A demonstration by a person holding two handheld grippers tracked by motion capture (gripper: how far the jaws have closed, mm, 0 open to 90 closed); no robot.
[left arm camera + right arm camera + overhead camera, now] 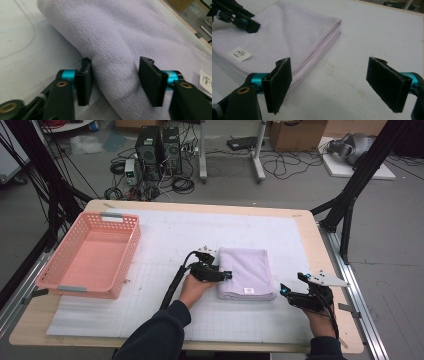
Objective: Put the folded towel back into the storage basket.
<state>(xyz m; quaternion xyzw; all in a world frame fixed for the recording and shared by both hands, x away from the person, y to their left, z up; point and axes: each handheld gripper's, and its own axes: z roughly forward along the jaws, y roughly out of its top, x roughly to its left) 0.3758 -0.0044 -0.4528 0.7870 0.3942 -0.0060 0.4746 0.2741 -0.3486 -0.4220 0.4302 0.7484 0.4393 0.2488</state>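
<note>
On the white mat (165, 245) near the table's middle lay the folded lilac towel (246, 270), its small white label (247, 291) at the near edge. You had your left gripper (226, 275) at the towel's left folded edge; in the left gripper view (113, 80) its jaws stood on either side of a raised fold of the cloth, the pads pressing into it. Your right gripper (284, 290) rested on the mat just right of the towel's near corner, and in the right gripper view (337, 85) its jaws gaped wide over bare mat, holding nothing. Well off to the left sat the pink basket (75, 277).
</note>
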